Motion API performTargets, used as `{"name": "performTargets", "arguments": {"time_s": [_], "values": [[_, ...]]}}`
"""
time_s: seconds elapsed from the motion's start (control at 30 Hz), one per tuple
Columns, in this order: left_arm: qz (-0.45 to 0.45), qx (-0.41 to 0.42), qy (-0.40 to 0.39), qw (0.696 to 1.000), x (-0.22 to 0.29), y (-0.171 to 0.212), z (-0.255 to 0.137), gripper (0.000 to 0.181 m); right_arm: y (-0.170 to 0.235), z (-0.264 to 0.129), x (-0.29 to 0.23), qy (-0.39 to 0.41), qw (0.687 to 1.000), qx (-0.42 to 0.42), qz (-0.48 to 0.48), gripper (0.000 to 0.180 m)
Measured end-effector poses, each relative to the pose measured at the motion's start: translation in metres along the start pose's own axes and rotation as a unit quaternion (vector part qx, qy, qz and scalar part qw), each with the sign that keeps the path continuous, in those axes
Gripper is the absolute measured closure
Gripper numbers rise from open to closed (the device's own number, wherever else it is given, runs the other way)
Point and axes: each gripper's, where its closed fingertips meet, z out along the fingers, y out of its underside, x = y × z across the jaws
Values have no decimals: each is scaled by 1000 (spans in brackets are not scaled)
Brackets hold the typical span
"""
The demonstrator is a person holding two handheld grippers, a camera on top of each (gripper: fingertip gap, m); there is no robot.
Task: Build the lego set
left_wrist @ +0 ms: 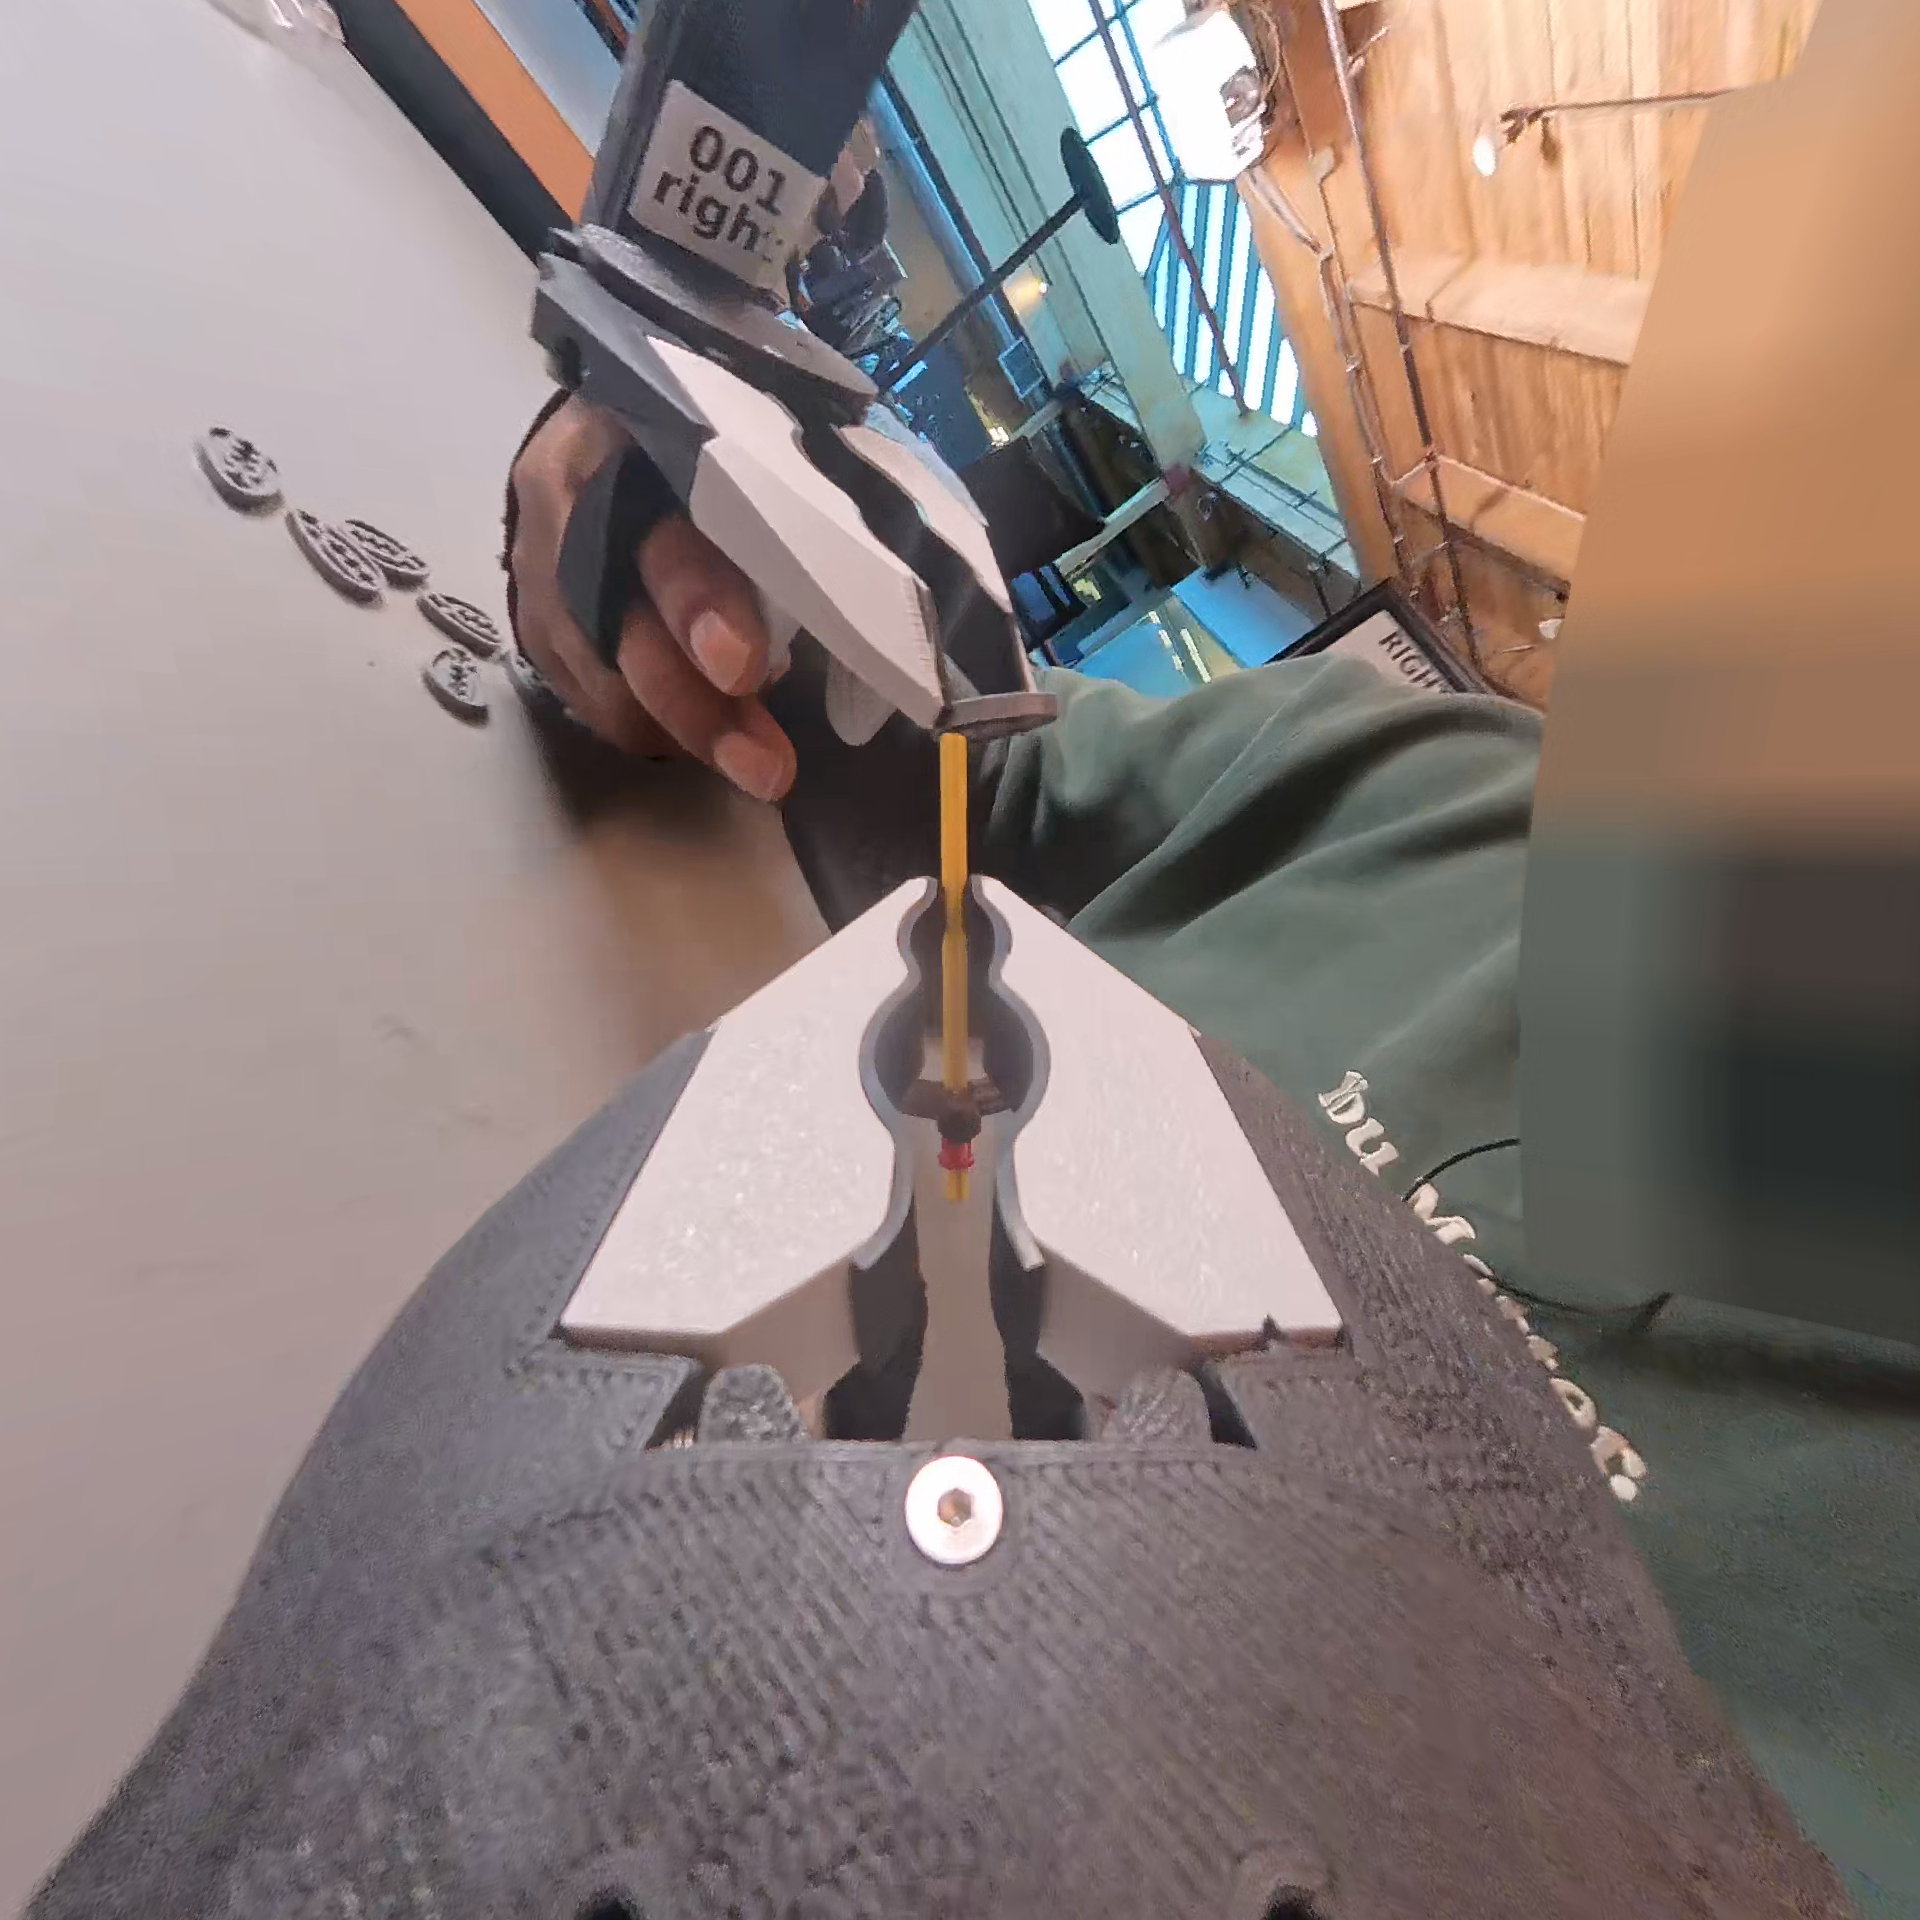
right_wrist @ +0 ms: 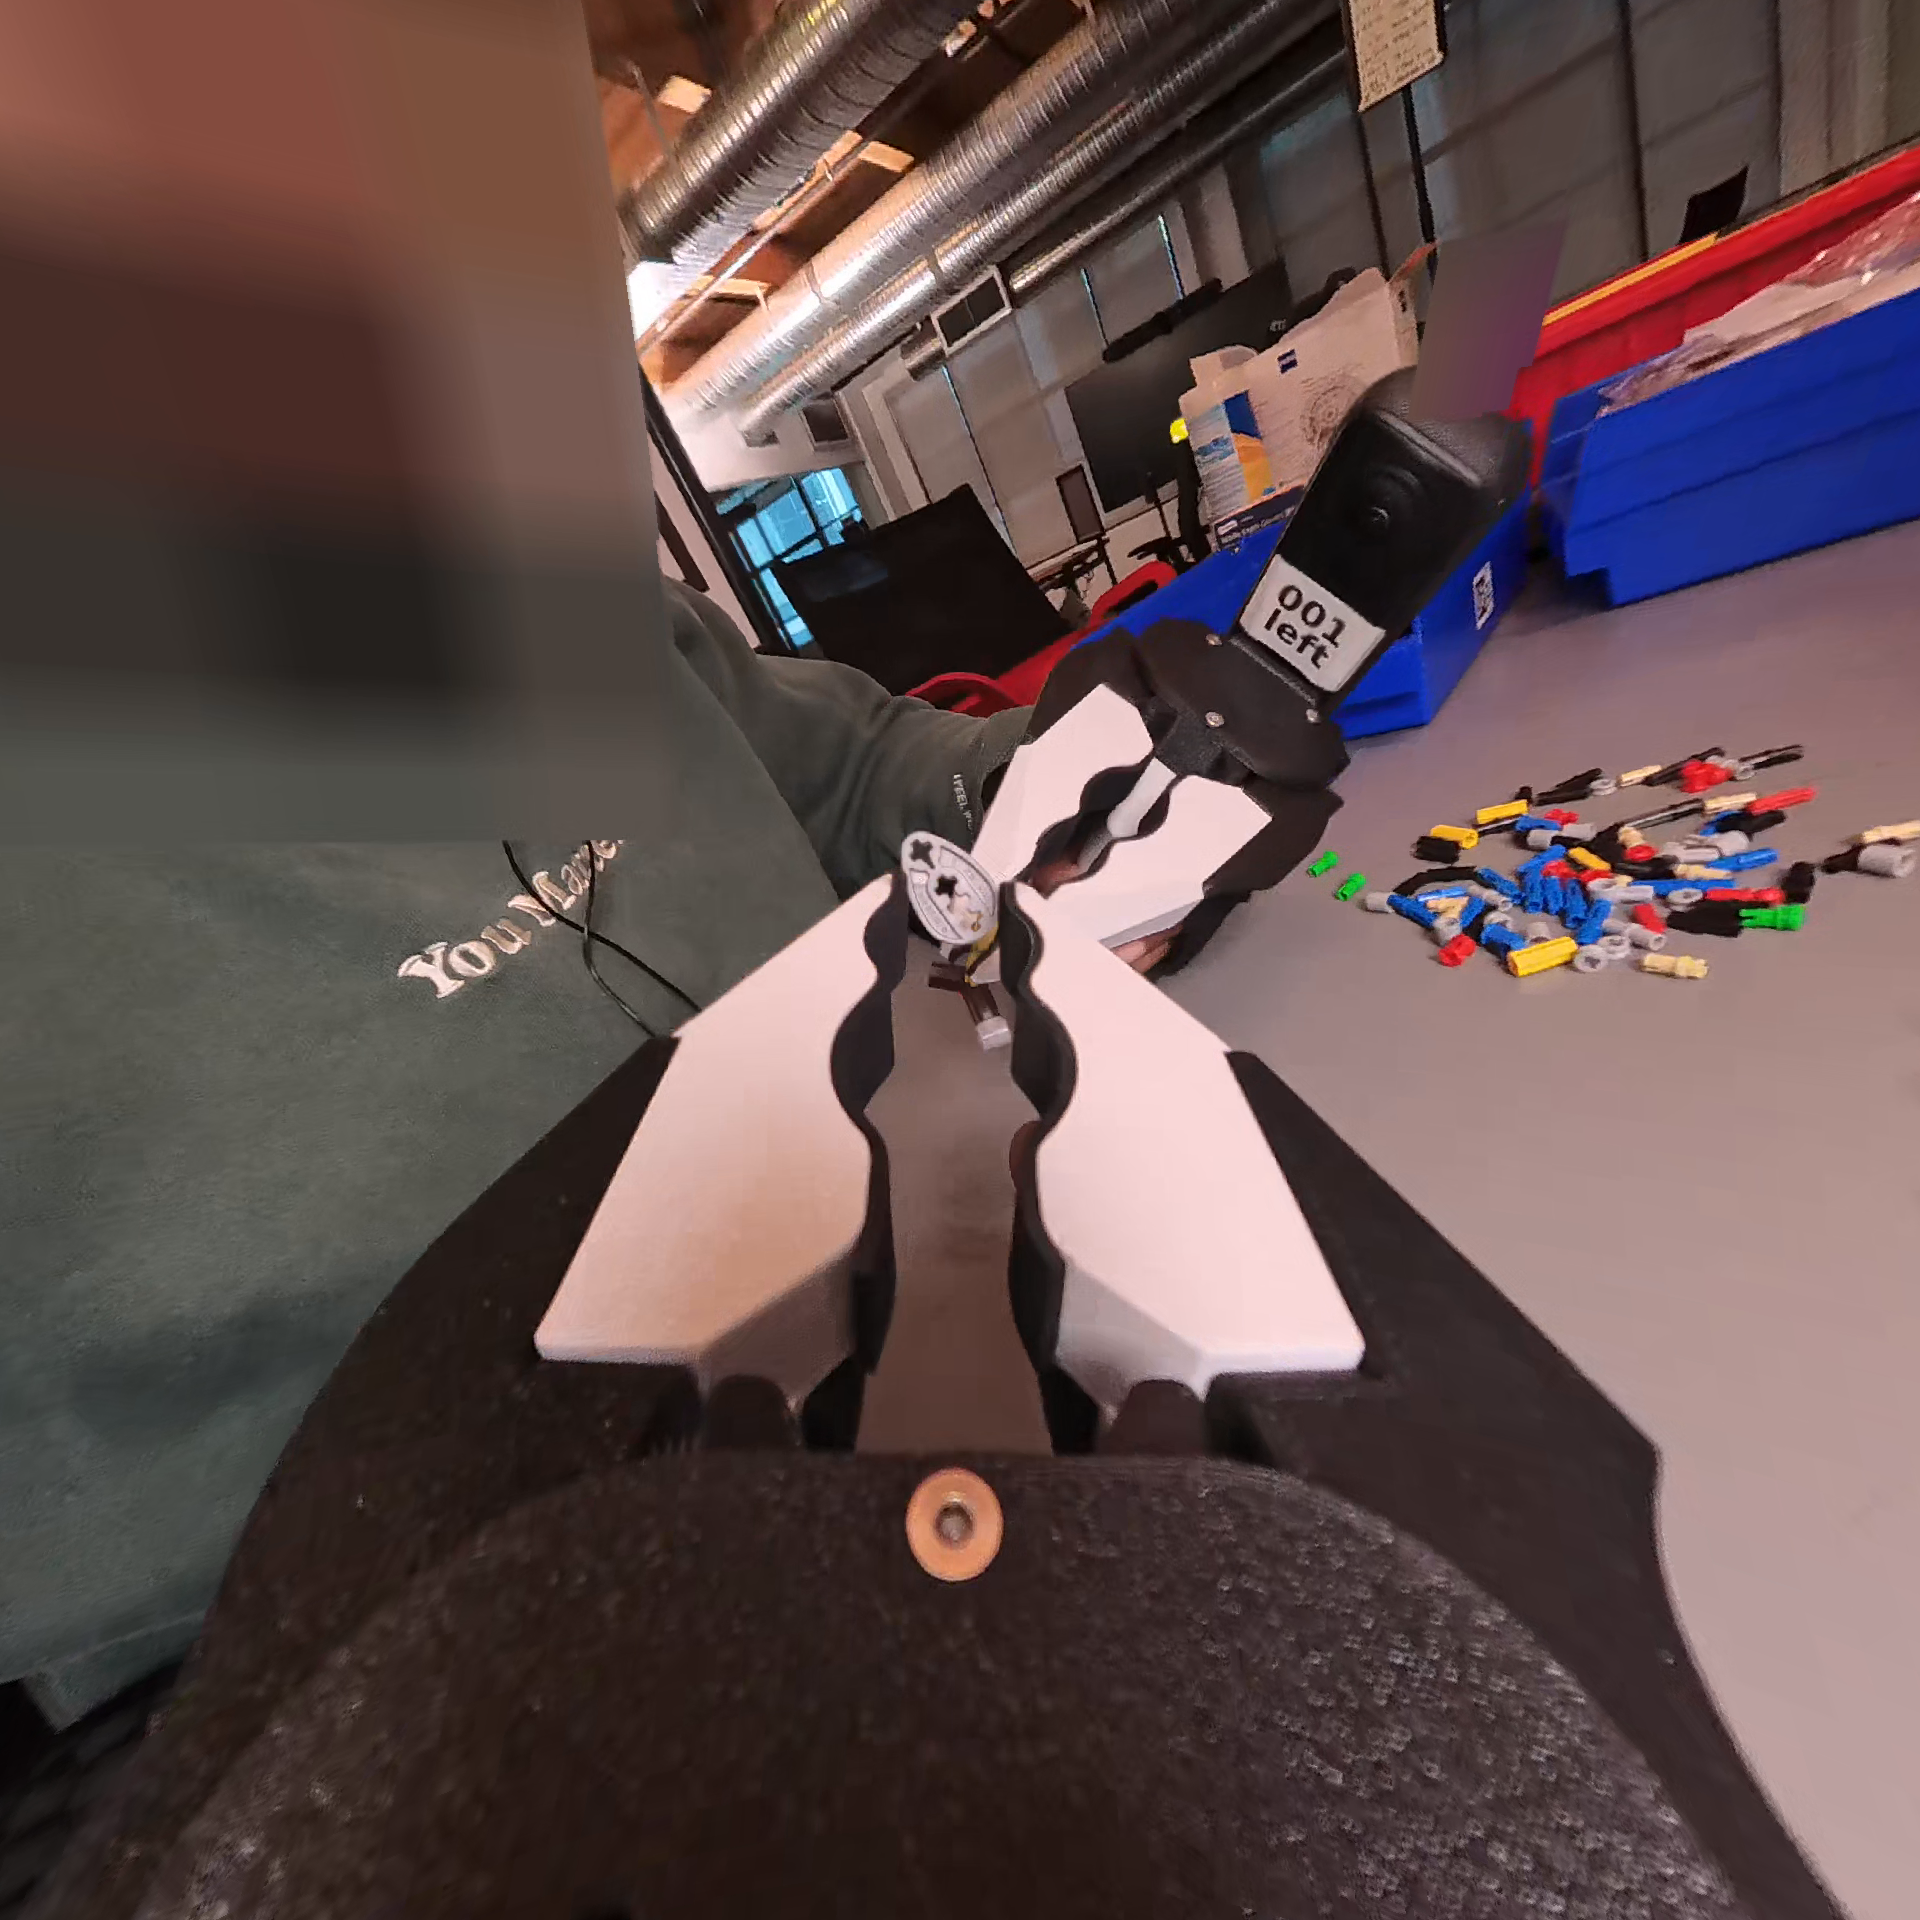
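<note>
Yellow axle (left_wrist: 952,935), grey cam (right_wrist: 943,886) atop

your left tongs (left_wrist: 951,894) grip an axle (left_wrist: 952,831) that runs out ahead to a cam (left_wrist: 997,713) pinched in your right tongs (left_wrist: 961,686). more cams (left_wrist: 358,551) lie in a row on the table (left_wrist: 208,935), left of your right hand (left_wrist: 644,634). in the right wrist view, a pile of pins (right_wrist: 1600,873) lies right of the left tongs, with bins (right_wrist: 1714,468) behind it.
</note>
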Motion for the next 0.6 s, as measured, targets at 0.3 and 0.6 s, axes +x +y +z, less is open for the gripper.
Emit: {"name": "performTargets", "arguments": {"time_s": [0.3, 0.6], "values": [[-62, 24, 14, 998, -2, -4, 0, 179, -5, -3, 13, -33, 994, 19, 105, 165], [-72, 37, 21, 997, 1, -9, -1, 179, -4, -3, 15, -34, 993, 14, 115, 166]]}}
